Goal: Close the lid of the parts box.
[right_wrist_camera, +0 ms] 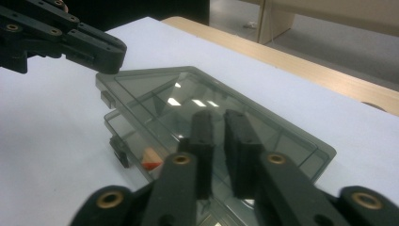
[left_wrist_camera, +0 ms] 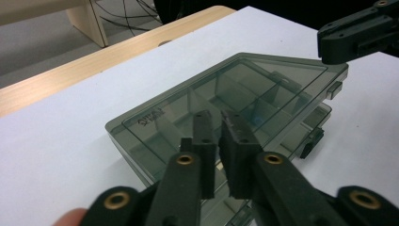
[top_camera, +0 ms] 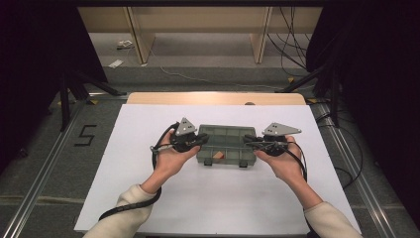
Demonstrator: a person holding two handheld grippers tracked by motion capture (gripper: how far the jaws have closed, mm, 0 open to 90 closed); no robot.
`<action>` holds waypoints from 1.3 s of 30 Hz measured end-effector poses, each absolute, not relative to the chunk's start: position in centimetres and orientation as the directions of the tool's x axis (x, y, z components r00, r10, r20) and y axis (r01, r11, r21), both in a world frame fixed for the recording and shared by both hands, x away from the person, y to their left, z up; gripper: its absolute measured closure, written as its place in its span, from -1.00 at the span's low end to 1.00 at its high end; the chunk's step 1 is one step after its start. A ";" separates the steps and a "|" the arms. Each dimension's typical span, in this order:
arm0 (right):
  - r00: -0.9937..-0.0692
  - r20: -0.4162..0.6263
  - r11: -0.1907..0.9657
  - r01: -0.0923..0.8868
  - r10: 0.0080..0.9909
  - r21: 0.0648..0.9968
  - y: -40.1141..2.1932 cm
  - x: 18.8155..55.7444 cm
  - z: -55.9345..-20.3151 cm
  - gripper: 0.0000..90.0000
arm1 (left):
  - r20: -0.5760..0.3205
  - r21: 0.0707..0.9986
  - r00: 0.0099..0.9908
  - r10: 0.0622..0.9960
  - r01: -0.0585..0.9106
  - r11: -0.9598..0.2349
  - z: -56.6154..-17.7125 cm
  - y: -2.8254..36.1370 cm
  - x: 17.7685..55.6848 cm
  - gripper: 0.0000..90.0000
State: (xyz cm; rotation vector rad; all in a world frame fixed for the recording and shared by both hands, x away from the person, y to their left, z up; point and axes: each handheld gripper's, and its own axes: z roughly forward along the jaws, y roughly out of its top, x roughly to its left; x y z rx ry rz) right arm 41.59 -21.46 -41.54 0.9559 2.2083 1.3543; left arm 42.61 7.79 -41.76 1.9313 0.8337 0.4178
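A smoky clear compartment box [top_camera: 226,134] lies across the middle of the white table top [top_camera: 213,198], its lid down or barely ajar. A small orange-red piece [top_camera: 218,155] sits in a front compartment, and the right gripper view has the piece [right_wrist_camera: 151,160] behind the front wall. My left gripper [top_camera: 202,139] hovers at the box's left end with its jaws together and nothing between them. Over the box's right end, my right gripper [top_camera: 246,141] is also shut and empty. In the left gripper view, the left gripper [left_wrist_camera: 217,120] points over the lid [left_wrist_camera: 263,89].
Two dark latches [top_camera: 209,162] are on the box's near side. A wooden strip [top_camera: 215,98] edges the far side of the table. Beyond it are floor cables [top_camera: 292,44] and wooden furniture legs. A "5" [top_camera: 85,135] is marked on the floor at the left.
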 end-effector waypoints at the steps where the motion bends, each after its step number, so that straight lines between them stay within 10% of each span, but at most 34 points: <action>1: -0.697 0.029 0.306 0.352 0.716 0.884 -21.4 41.6 -41.6 0.95 | -0.055 0.869 0.708 0.704 0.382 -0.316 -41.8 7.7 42.6 0.91; 39: -0.706 0.035 0.378 0.420 0.708 0.825 -21.2 41.5 -43.1 1.00 | -0.068 0.822 0.730 0.680 0.428 -0.377 -42.7 7.2 42.3 0.99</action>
